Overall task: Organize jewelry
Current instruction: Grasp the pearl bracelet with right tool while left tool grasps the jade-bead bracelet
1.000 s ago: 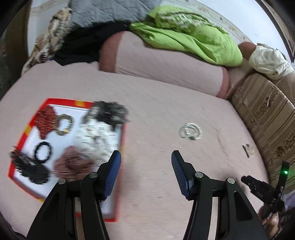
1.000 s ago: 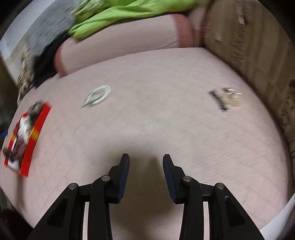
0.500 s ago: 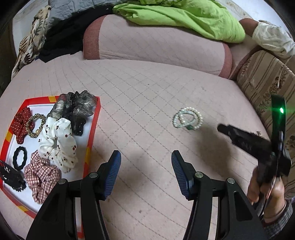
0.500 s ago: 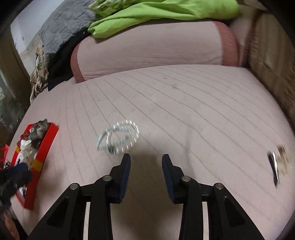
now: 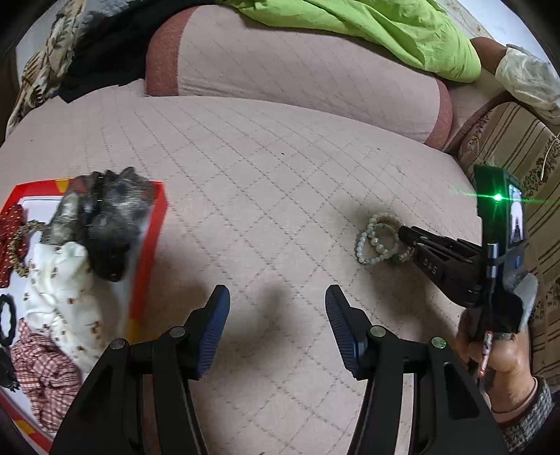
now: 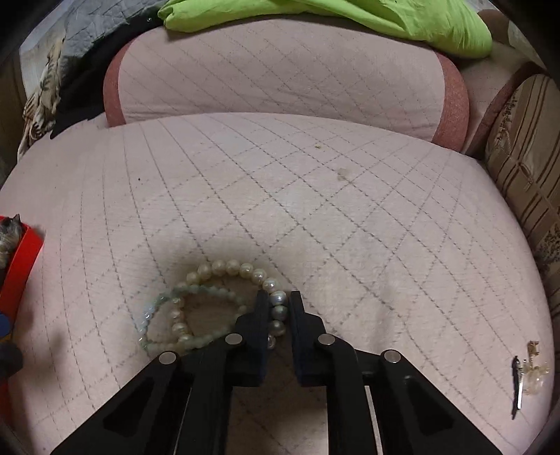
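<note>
Pearl and pale-green bead bracelets [image 6: 213,308] lying coiled on pink quilted bed [image 6: 280,196] | right gripper [image 6: 278,309] fingers just closing, pinching pearl strand for lifting | left gripper [image 5: 277,316] fingers apart, empty | red-rimmed tray [image 5: 154,245] of scrunchies near, likely destination

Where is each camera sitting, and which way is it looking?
Left wrist: rides the left gripper, looking down at the pink quilted cushion and red tray; its open fingers and the person's right hand show.
Right wrist: rides the right gripper, looking down at the bead bracelets; its fingers pinch the pearl strand.
Shared: bracelets, cushion, tray, green cloth.
</note>
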Demonstrator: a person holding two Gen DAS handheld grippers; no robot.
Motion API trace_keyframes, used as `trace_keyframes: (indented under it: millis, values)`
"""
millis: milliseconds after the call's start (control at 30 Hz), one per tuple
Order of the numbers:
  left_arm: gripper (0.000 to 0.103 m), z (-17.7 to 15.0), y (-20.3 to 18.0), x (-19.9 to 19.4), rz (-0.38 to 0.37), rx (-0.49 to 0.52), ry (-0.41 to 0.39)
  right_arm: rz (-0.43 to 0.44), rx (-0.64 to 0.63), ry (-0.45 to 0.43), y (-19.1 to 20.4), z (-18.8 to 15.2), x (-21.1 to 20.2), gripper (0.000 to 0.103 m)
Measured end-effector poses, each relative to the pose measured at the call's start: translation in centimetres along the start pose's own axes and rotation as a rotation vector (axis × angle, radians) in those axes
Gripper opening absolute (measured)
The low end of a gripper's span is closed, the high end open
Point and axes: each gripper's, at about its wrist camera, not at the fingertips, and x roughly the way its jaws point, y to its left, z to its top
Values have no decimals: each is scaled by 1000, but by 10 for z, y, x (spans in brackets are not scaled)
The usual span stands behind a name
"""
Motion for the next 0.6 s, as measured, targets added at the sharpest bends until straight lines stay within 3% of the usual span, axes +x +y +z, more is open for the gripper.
trace_keyframes:
  millis: [133, 333, 467, 600]
  values:
    - [56, -1, -17, 4, -17, 32, 5, 15, 61, 50, -29, -20, -15, 11]
    - [56, -6, -52, 14, -49, 91, 25, 8, 136, 154, -76, -86, -68, 11]
    - [56, -12, -86, 25, -96, 131, 56, 17, 210, 92, -101, -119, -89, 11]
    - [56, -20, -121, 31, -146, 204, 70, 56, 263, 70, -113, -122, -89, 11]
